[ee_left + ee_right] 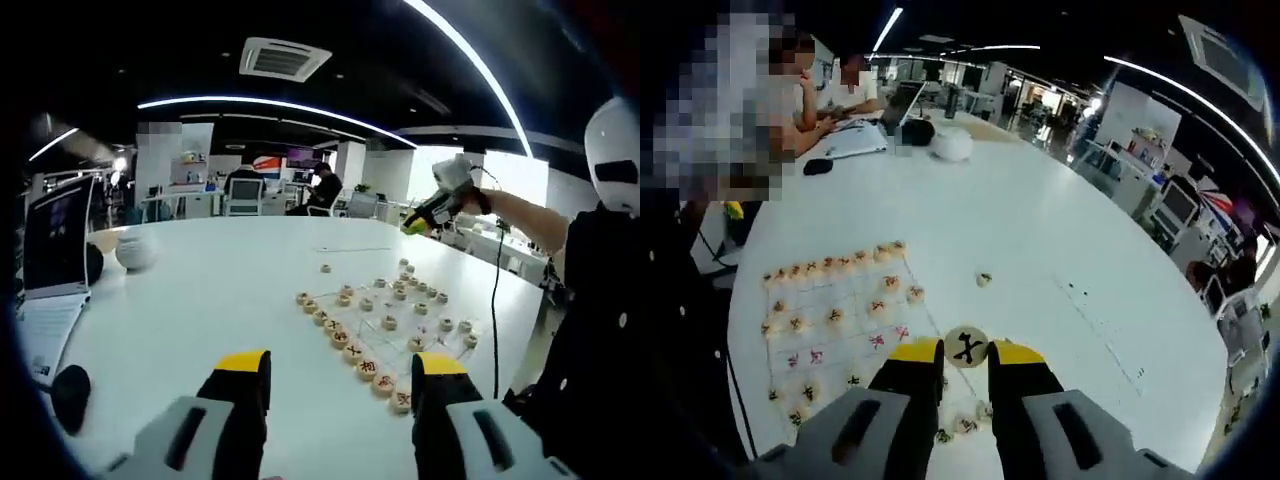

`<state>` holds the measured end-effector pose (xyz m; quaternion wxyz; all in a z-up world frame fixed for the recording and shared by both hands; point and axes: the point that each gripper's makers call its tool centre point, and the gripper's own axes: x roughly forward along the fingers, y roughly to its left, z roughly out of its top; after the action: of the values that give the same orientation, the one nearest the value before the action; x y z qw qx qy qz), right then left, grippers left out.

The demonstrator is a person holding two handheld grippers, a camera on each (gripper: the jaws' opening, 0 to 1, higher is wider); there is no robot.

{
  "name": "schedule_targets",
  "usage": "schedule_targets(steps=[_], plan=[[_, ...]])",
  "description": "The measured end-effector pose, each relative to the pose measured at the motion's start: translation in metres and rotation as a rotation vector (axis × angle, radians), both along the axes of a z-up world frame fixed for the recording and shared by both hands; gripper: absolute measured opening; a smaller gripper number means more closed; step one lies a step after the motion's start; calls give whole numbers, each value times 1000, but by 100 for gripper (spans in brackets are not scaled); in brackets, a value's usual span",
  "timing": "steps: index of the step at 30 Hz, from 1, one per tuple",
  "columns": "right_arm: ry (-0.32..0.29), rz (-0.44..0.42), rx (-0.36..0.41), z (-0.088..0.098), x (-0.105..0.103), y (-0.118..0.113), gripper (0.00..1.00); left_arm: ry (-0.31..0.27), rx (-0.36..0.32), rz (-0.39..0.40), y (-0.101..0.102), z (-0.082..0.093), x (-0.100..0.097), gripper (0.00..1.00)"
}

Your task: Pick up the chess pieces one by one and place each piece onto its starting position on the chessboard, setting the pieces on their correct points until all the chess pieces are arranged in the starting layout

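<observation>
A round chess piece [966,347] w/ a black character is held between the right gripper [965,352] fingers, above the chessboard [835,330] edge on the white counter [1040,230]. One stray piece [983,280] lies just beside the board; rows of pcs [345,340] are seen along it. The left gripper [340,372] fingers are spread wide, nothing between them

One chessboard [840,320], two dozen-odd chess pieces [888,283], one laptop [55,245]
</observation>
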<state>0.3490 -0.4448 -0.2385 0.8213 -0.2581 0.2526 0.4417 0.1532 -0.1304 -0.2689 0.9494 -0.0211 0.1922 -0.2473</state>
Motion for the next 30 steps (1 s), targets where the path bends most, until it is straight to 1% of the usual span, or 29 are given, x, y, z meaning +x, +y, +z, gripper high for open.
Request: schedule_targets(steps=[1,3,4,6,7,13,16,19,22,25,27,28,30], plan=[[-3,-37,21,0,-11,-12,19,-1,1,-5,-1,1,2,58],[-15,-79,45,-4,-36,-32,19,-6,2,-14,-4,2,5,58],[-18,-126,67,-6,-48,-42,19,-7,2,-18,-5,3,7,58],[-26,-168,76,-15,-74,-58,19,-8,5,-31,-9,3,10,57],[-32,-196,85,-16,-81,-64,19,-7,6,-36,-11,3,12,57],[-53,-394,217,-26,-146,-93,19,-6,17,-73,-25,4,16,58],[-79,-471,254,-22,-165,-107,19,-4,11,-78,-28,4,16,58],[-96,-499,272,-16,-172,-111,19,4,10,-82,-30,1,15,58],[-104,-493,259,-14,-170,-106,19,10,17,-91,-32,0,14,58],[-70,-451,230,-24,-161,-95,19,2,16,-93,-33,3,12,58],[-38,-413,166,-36,-156,-89,19,-1,12,-86,-30,4,10,58],[-32,-382,145,-42,-152,-80,19,-1,12,-77,-28,3,9,58],[20,-340,134,-51,-150,-67,19,1,13,-69,-26,2,7,58]])
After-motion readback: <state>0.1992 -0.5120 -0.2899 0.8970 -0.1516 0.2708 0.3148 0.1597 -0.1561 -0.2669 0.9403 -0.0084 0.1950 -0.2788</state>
